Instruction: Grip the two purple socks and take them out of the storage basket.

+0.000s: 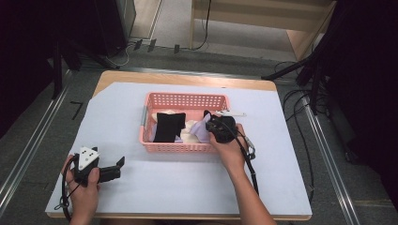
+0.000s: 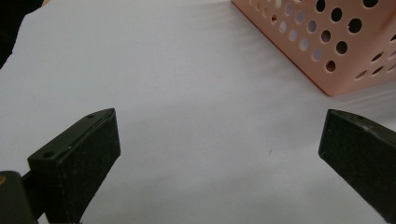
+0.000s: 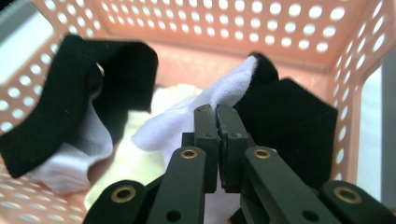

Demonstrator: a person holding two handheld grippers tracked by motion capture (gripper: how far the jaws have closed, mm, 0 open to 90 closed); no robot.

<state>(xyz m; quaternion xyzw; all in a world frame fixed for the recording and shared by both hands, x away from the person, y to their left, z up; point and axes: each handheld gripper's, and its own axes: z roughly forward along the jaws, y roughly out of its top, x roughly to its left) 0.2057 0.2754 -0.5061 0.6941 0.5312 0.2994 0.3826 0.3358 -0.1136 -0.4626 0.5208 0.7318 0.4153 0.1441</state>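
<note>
Left tool: my left tool rests low on the desk near the front left corner, my left hand wrapped round it, jaws spread wide with nothing between them.
Left tool's outlook: bare white desk ahead, and a corner of the pink basket up at the right, well apart from the jaws.
Right tool: my right tool is down inside the basket, my right hand over the near right rim, jaws pressed together on a fold of the white cloth.
White cloth: it is pinched where it rises to a peak, its tip against the black piece on the right.
Basket contents: a second black piece drapes on the left with more white cloth under it, and a cream cloth lies at the bottom between them.
Basket position: it sits mid-desk, long side toward me.
Seen from above: the black piece stands dark in the basket's middle, pale cloth beside my right tool.
</note>
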